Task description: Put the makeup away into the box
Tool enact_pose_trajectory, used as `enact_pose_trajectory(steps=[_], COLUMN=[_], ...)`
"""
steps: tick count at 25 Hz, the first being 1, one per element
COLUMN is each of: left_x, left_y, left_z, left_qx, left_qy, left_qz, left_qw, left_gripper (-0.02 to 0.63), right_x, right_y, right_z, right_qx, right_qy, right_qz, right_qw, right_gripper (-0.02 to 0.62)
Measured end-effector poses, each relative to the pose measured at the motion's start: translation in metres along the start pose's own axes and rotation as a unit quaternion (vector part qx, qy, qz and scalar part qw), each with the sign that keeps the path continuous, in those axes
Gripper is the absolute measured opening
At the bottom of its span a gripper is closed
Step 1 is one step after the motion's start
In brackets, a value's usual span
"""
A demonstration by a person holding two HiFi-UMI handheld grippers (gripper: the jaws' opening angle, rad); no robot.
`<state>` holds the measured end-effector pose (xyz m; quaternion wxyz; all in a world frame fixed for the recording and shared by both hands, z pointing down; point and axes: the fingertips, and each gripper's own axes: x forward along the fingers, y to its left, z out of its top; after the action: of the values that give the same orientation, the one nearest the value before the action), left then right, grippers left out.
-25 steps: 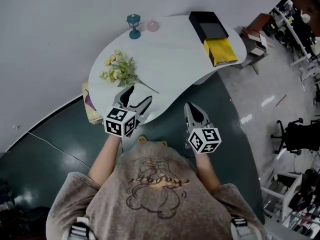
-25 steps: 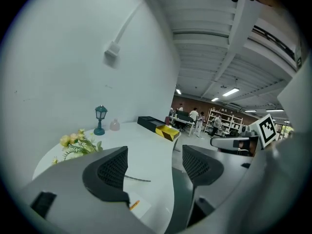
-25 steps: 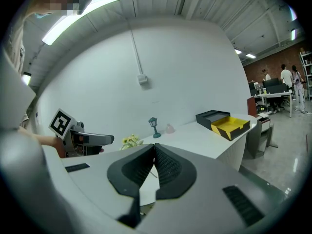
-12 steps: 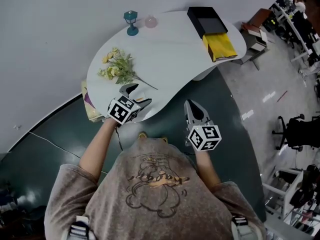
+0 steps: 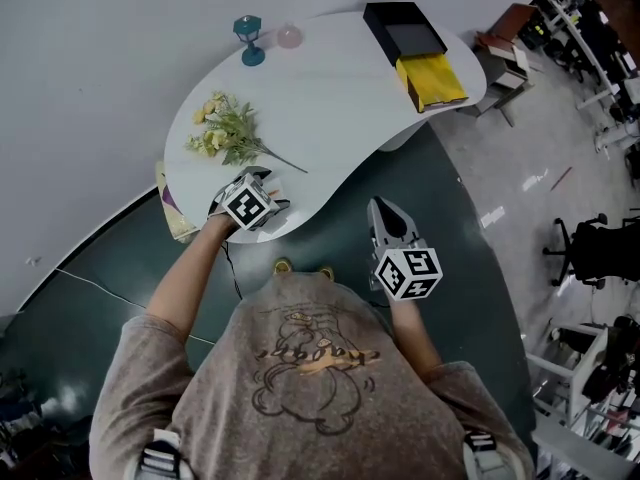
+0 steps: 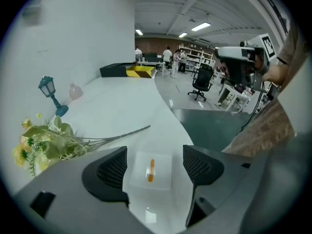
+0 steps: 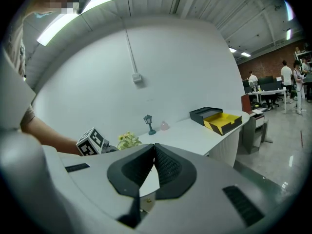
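A small orange makeup tube lies flat on the white table, on or inside a clear square packet. My left gripper is open over the table's near edge, one jaw on each side of the packet, not touching it. In the head view the left gripper hides the packet. A black box with a yellow drawer pulled out sits at the far right end of the table. My right gripper hangs over the floor beside the table, shut with nothing in it.
A bunch of yellow flowers lies just beyond the left gripper, stems pointing right. A teal lantern and a pink bottle stand at the table's far edge by the wall. Office chairs and desks are off to the right.
My left gripper has moved forward and to the left, onto the table's near edge and around the packet. The right gripper has stayed where it was.
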<state>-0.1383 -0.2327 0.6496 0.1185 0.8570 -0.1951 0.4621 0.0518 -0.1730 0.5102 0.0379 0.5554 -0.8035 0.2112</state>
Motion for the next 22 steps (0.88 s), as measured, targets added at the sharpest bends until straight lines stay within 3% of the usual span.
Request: enact_pose_trajectory(steps=[5,13,16,22], left_x=[0.022,0.04,0.044,0.042], left_y=[0.001,0.0,0.004,0.021], left_z=[-0.024,-0.044,-0.046,-0.03], left_qx=[0.029,0.07,0.075,0.104], left_qy=[0.062,0.122,0.128,0.114], left_qz=[-0.017,-0.033,-0.037,-0.004], left_qw=[0.9975,0.9895,0.9883,0.988], left_gripper=[0.356,0.356,0.356,0.356], right_x=[-0.003,-0.009,-0.011,-0.016], right_y=[-0.005,-0.013,-0.017,-0.022], right_z=[-0.005,-0.009,-0.012,-0.015], right_qx=[0.004,0.015,0.018,0.025], right_qy=[0.002,0.001,0.002,0.002], right_qz=[-0.009,-0.024,-0.03,-0.039], right_qw=[1.0,1.0,0.999,0.999], right_gripper=[0.003,0.003,0.003,0.003])
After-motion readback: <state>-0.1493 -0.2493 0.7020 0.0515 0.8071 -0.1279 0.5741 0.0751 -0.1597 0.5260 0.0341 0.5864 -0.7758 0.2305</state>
